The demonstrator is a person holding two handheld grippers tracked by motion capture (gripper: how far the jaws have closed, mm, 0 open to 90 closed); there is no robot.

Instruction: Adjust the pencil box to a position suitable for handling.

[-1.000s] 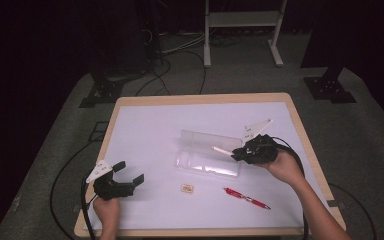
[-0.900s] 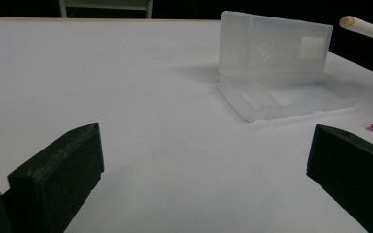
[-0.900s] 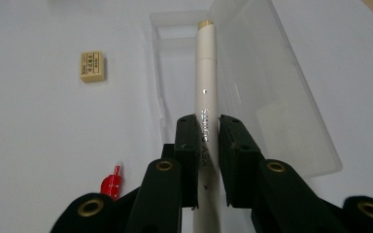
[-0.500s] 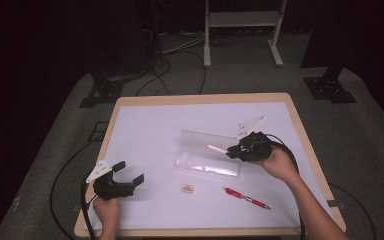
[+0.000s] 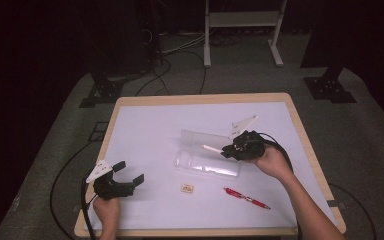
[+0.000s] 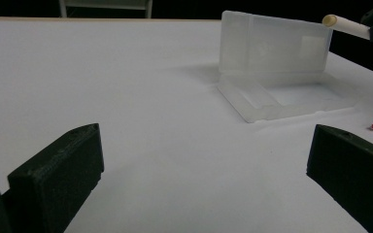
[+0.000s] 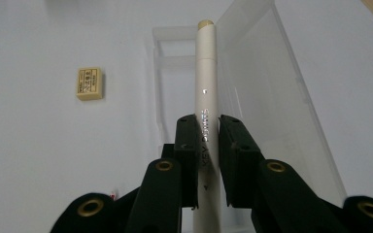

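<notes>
Right gripper [image 5: 228, 150]: we have it clamped on a white pen [image 7: 206, 92], the two black pads pressed against the barrel on either side, seen plainly in the right gripper view.
White pen: it sticks out ahead of our jaws, cream tip leading, and sits above the open clear plastic case [image 5: 207, 152]; in the high view the tip points to the left, over the case's tray.
White pen, from the other side: in the left gripper view we catch its cream tip [image 6: 339, 24] poking in just above the upright lid of the case, at the far right.
Clear plastic case: open on the white table [image 5: 155, 125], its lid standing up at the back and its shallow tray lying flat in front of it, towards us.
Left gripper [image 5: 126, 175]: we hold it low at the near left of the table, jaws wide apart with bare table between them, well apart from the case.
Eraser [image 5: 187, 188]: a small tan block with print on it, lying flat near the tray's front edge, on our side.
Red pen [image 5: 246, 198]: lying flat on the table near our right forearm, apart from the case, untouched.
</notes>
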